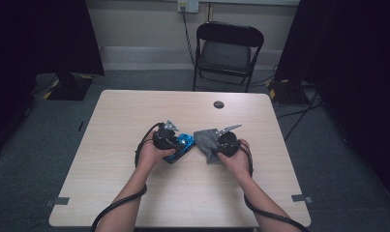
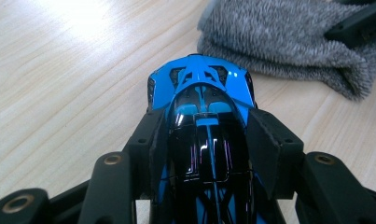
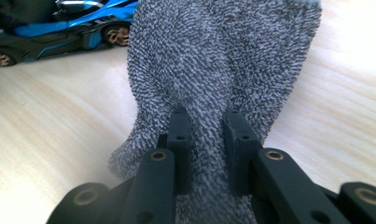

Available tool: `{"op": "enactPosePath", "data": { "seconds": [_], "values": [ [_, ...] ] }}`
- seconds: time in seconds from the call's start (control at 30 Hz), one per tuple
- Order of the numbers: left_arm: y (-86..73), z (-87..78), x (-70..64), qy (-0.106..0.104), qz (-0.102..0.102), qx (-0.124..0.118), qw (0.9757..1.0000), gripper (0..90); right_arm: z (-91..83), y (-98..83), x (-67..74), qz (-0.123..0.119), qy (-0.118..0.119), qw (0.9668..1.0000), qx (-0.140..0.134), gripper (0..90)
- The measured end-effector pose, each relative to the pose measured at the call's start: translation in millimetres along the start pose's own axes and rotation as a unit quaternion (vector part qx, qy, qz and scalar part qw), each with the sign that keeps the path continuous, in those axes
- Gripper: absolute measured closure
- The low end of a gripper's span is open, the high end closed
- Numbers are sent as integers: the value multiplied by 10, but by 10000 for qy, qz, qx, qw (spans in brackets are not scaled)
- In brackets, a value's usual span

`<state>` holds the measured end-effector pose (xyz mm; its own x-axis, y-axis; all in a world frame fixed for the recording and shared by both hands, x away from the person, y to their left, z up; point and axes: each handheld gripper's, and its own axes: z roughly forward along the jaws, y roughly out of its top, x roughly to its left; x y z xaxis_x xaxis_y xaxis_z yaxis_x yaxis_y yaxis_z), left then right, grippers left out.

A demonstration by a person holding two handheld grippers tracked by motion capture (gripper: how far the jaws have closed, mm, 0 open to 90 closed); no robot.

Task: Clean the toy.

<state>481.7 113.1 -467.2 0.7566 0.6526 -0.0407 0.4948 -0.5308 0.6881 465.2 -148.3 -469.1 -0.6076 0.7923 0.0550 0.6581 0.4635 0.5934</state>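
Observation:
A glossy blue and black toy car (image 1: 181, 146) (image 2: 202, 100) lies at the middle of the wooden table (image 1: 134, 111). My left gripper (image 1: 172, 141) (image 2: 205, 128) is shut on it, a pad pressed against each side of its body, the car's nose pointing away from the camera. Just to its right lies a grey knitted cloth (image 1: 207, 141) (image 3: 223, 56) (image 2: 288, 37). My right gripper (image 1: 220, 143) (image 3: 208, 126) is shut on a bunched fold of that cloth. In the right gripper view the toy car (image 3: 59, 25) sits at the upper left, side on, beside the cloth.
A round cable hole (image 1: 218, 104) sits near the table's far edge. A black folding chair (image 1: 227, 50) stands behind the table. Black cables (image 1: 120, 203) trail from both grippers over the near edge.

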Motion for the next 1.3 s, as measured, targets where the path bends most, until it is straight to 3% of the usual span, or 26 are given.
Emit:
{"op": "enactPosePath", "data": {
  "seconds": [0.43, 0.63, 1.07, 1.3],
  "values": [
    [-10, 5, -12, 67, 26, -55, 10000, 489, 53, 51, 361, -562, 348, 9976, 225, 748],
    [-21, 5, -13, 55, 7, -97, 9999, 489, 80, 62, 464, -617, 491, 9967, 168, 743],
    [-55, 1, -20, 74, -2, -215, 9997, 490, 87, 32, 493, -576, 633, 9963, 78, 738],
    [-60, 0, -20, 87, 17, -215, 9997, 491, 89, 22, 613, -673, 848, 9941, 71, 742]
  ]
}}
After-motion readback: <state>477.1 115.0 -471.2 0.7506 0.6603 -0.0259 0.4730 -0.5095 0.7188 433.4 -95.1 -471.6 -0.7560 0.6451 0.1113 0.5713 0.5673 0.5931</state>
